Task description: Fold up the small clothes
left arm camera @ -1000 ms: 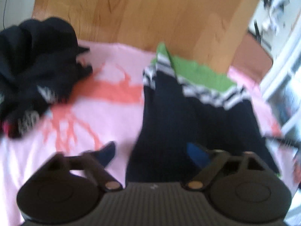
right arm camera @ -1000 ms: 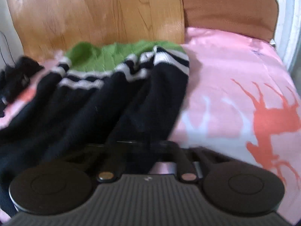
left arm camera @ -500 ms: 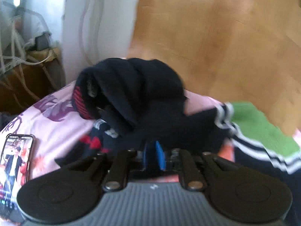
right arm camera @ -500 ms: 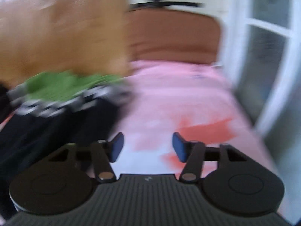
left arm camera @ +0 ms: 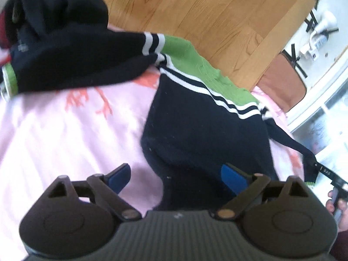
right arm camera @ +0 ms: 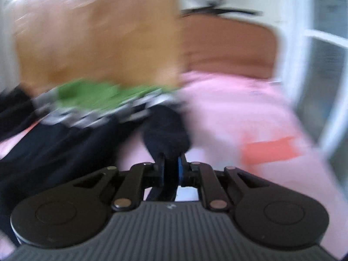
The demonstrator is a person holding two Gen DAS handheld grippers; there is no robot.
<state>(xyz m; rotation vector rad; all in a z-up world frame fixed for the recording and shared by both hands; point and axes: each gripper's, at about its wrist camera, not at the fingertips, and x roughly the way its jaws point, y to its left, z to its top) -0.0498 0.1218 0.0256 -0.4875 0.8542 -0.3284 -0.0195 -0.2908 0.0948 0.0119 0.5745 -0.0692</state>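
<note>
Left gripper [left arm camera: 176, 176]: jaws wide, holding nothing, poised over the sweater's near hem. Navy sweater [left arm camera: 202, 130] with green yoke lies spread on the pink bedsheet [left arm camera: 65, 134]. Right gripper [right arm camera: 170, 165]: jaws narrow, pinching its right sleeve [right arm camera: 166, 137]; view blurred.

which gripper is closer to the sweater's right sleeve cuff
Right. The right gripper is shut on the sleeve cuff; the left gripper hovers open over the sweater's hem, apart from that cuff.

The sweater [left arm camera: 206, 130] lies on the bedsheet [left arm camera: 65, 134], a clothes pile [left arm camera: 54, 21] seemingly behind-left.
</note>
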